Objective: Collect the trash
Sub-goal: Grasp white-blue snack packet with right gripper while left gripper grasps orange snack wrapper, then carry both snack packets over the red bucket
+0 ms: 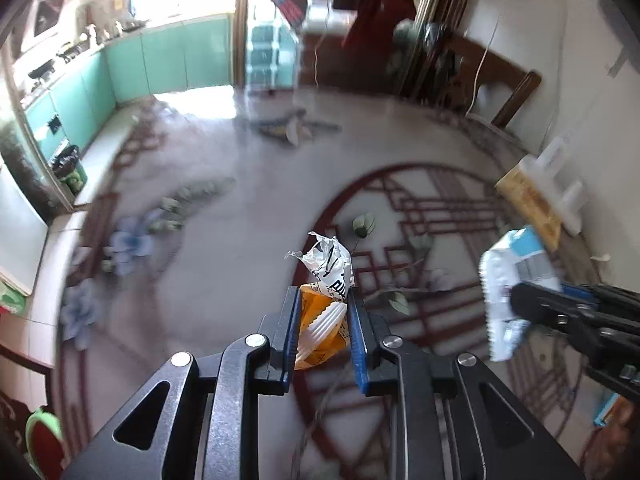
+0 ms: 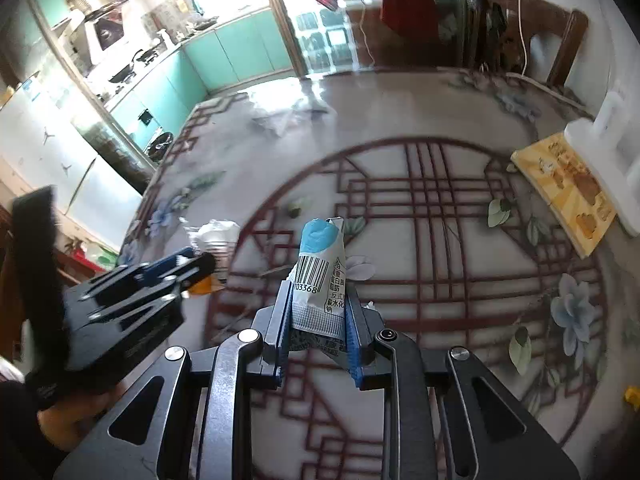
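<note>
Left gripper (image 1: 325,312): clamped on an orange wrapper (image 1: 320,328) — blue pads pressed on both sides, held above the table (image 1: 240,208).
Orange wrapper: crumpled; white torn top sticking out past the fingertips, black print on it too creased to read; white ridged picture on the orange part.
Right gripper (image 2: 318,306): closed on a white packet (image 2: 320,276), also held above the table.
White packet: upright between the blue pads, blue blob at the top, barcode facing the camera with digits "703368" beneath; column of Chinese characters beside the barcode, only partly legible.
Seen from the left wrist: right gripper (image 1: 516,304) to the right of the orange wrapper, white packet (image 1: 512,280) blurred in its grip.
Seen from the right wrist: left gripper (image 2: 200,264) to the left of the white packet, a corner of orange wrapper (image 2: 202,286) showing below its tip.
Table: glossy top printed with a dark red lattice circle and pale blue flowers.
Yellow box (image 2: 568,196): flat on the table, well to the right of the white packet — pictures on its lid, writing too small to read.
White stand (image 2: 608,152): just beside the yellow box, on its far side.
Crumpled paper (image 2: 280,120): on the table, well beyond the white packet.
</note>
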Demonstrator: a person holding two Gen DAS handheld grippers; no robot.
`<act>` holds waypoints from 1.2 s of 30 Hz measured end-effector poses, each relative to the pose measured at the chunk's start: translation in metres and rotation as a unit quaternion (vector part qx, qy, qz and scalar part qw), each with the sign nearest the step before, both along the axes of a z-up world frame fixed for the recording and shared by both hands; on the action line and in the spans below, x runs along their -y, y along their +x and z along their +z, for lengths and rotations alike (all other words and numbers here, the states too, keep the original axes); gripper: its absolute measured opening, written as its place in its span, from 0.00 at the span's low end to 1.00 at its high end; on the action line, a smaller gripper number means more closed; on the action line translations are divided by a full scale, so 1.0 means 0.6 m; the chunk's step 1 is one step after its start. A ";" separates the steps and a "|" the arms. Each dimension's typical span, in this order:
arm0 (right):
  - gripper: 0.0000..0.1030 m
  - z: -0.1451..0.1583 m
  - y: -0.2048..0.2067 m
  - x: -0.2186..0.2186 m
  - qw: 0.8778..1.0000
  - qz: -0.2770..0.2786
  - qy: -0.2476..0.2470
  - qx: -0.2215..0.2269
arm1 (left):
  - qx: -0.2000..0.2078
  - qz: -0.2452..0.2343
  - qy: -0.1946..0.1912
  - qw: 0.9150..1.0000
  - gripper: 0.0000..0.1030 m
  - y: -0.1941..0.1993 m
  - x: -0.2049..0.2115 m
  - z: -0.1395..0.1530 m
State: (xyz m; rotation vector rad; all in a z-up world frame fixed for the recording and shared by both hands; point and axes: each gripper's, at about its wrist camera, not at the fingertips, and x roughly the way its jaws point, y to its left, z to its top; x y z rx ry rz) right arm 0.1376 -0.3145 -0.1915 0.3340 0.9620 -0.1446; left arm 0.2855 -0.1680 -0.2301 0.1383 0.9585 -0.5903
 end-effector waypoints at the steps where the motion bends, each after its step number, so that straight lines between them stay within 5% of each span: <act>1: 0.22 0.006 -0.003 -0.008 1.000 0.003 -0.003 0.003 | 0.006 0.004 -0.006 1.000 0.19 -0.013 -0.012 0.018; 16: 0.23 0.085 -0.096 -0.136 0.998 0.043 -0.037 0.020 | 0.029 0.063 -0.030 0.997 0.19 -0.187 -0.192 0.154; 36: 0.23 0.115 -0.141 -0.311 0.993 0.092 -0.062 0.038 | 0.046 0.107 -0.046 0.992 0.19 -0.297 -0.389 0.185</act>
